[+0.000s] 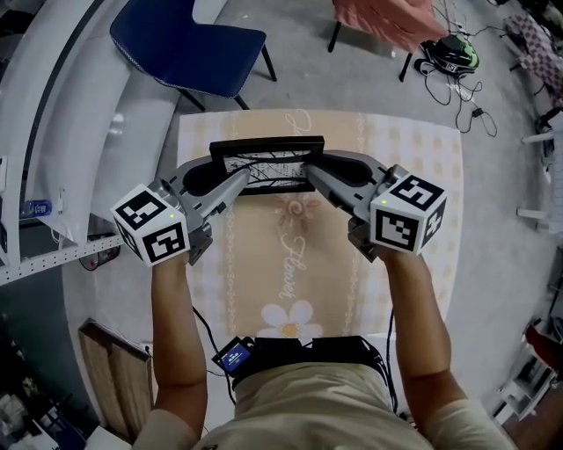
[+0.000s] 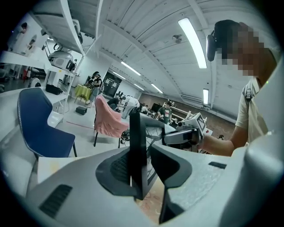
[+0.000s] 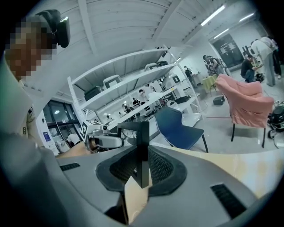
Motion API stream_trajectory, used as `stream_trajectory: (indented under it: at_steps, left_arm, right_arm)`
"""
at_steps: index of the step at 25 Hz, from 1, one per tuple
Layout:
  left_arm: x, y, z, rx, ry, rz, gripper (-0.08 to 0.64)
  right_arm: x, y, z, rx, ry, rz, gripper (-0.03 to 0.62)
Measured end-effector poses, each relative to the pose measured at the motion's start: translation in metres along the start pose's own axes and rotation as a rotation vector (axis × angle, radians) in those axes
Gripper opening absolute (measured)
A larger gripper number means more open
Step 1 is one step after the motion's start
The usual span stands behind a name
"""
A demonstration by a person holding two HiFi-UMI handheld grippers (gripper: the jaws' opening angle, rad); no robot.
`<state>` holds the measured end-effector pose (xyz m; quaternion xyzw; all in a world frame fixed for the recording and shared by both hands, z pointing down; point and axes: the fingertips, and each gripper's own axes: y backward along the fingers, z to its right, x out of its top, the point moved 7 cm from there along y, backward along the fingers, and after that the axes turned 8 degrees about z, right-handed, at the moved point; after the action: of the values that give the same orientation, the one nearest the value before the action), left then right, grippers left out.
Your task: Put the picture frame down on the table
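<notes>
A black picture frame [image 1: 266,164] with a branch drawing stands upright over the far part of the table [image 1: 405,167], held lengthwise between my two grippers. My left gripper [image 1: 236,185] is at its left end. In the left gripper view the frame's edge [image 2: 137,150] lies against the left pad, and a gap shows on the right pad's side, so the left gripper [image 2: 146,177] is open. My right gripper [image 1: 310,177] is shut on the right end, and the frame's corner [image 3: 141,150] sits pinched between both pads. I cannot tell whether the frame's bottom edge touches the table.
The table wears a beige floral cloth [image 1: 290,264]. A blue chair [image 1: 189,39] stands just beyond its far edge, a pink-draped chair [image 1: 383,22] farther right. White shelving [image 1: 53,132] runs along the left. Cables and a bag [image 1: 453,53] lie on the floor at upper right.
</notes>
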<state>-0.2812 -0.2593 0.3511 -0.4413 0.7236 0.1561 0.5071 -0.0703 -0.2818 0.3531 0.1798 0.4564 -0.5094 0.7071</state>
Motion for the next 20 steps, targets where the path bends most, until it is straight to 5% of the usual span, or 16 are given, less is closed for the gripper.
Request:
stream_trajectory:
  at_steps: [5,20]
  left_arm:
    - [-0.031,-0.017,-0.048,0.012,0.043,-0.011,0.101]
    - [-0.08,-0.05,-0.101,0.041,0.158,-0.082,0.104]
  right_arm:
    - [-0.027,-0.033,0.039,-0.027,-0.014,-0.035,0.069]
    - [-0.067,-0.065,0.097,-0.07,-0.079,-0.134,0.071]
